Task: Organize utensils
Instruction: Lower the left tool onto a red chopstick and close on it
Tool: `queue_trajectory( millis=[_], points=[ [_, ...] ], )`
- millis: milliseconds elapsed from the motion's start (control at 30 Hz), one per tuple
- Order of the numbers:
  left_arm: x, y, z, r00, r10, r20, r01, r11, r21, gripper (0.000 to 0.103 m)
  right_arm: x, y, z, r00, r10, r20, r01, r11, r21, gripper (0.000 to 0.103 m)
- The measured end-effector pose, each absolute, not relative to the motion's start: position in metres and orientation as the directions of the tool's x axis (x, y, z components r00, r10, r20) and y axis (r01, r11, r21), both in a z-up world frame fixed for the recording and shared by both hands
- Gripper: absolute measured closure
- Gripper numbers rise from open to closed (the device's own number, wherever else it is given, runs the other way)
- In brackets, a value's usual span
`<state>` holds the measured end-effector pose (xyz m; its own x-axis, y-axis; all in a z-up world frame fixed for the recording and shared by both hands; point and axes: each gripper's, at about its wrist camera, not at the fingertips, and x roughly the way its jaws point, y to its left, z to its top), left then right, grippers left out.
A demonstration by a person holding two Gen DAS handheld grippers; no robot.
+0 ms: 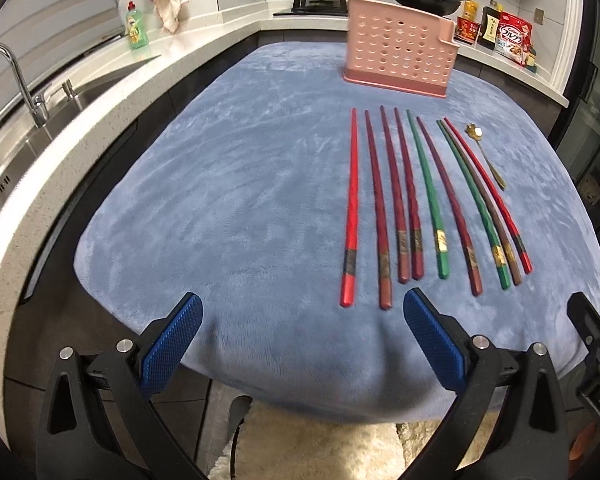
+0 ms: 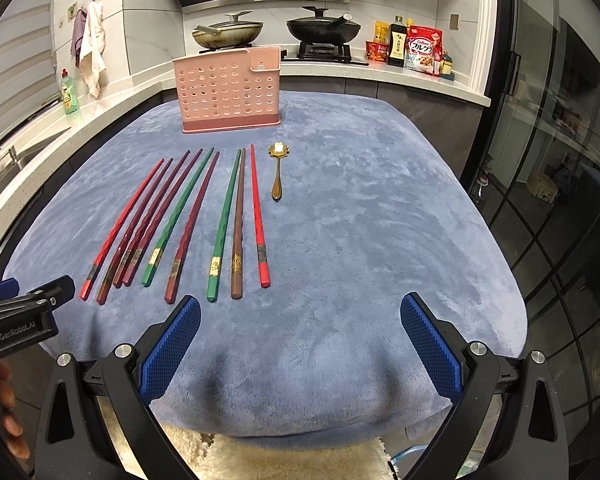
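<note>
A plush blue-grey cloth (image 2: 340, 220) covers the table, which stands in a kitchen with a white stone counter (image 1: 112, 80) wrapping around it. On the left the counter holds a steel sink with a curved tap (image 1: 16, 76) and a green bottle of dish soap (image 1: 136, 26); at the back two lidded pans (image 2: 320, 26) sit on the hob, with sauce bottles and a red-and-white cereal bag (image 2: 422, 52) beside them.

Nine long lacquered chopsticks (image 2: 180, 220) — red, maroon, green and brown — lie roughly side by side on the cloth, thick ends toward the cameras. Just right of them lies a small gold spoon with a flower-shaped bowl (image 2: 277, 168). Beyond their tips a pink perforated plastic utensil holder (image 2: 228, 88) stands upright.

The left gripper (image 1: 302, 332) hovers at the near edge of the cloth, blue pads spread wide, holding and touching nothing. The right gripper (image 2: 300, 334) is likewise wide open and empty, just short of the chopstick ends.
</note>
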<state>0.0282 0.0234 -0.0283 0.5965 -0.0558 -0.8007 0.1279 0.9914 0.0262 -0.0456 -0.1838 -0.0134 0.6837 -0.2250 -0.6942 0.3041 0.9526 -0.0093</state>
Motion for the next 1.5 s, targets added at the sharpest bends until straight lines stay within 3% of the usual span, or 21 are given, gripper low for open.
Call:
queue_trajectory(
  millis=[133,433,567,767,933,1200,1500],
  points=[
    [0.043,0.024,-0.036,0.581,-0.049,-0.812,0.13,0.991,0.033,0.01,-0.037,-0.188,-0.017,0.674,-0.215,-0.706,0.305,0.952,0.001,0.007],
    [0.067,0.024,-0.052,0.537,-0.06,-0.842,0.146,0.989,0.022,0.033,-0.014,-0.193,-0.025,0.655,-0.191,-0.731,0.29,0.957,0.01,0.007],
    [0.074,0.022,-0.049,0.538,-0.075,-0.84,0.158,0.987,0.013,0.055,-0.003,-0.194,-0.028,0.651,-0.178,-0.738,0.28,0.96,0.014,0.01],
    [0.085,0.021,-0.046,0.535,-0.076,-0.842,0.158,0.987,0.012,0.087,0.022,-0.201,-0.027,0.651,-0.156,-0.743,0.265,0.964,0.03,0.022],
    [0.091,0.02,-0.045,0.526,-0.078,-0.847,0.159,0.987,0.008,0.09,0.053,-0.219,-0.025,0.662,-0.139,-0.736,0.28,0.958,0.071,0.036],
    [0.094,0.019,-0.046,0.523,-0.07,-0.85,0.156,0.988,0.015,0.09,0.101,-0.238,-0.036,0.66,-0.062,-0.749,0.272,0.949,0.161,0.069],
    [0.095,0.019,-0.046,0.523,-0.069,-0.849,0.155,0.988,0.015,0.089,0.123,-0.237,-0.056,0.641,0.002,-0.767,0.269,0.936,0.228,0.09]
  ],
)
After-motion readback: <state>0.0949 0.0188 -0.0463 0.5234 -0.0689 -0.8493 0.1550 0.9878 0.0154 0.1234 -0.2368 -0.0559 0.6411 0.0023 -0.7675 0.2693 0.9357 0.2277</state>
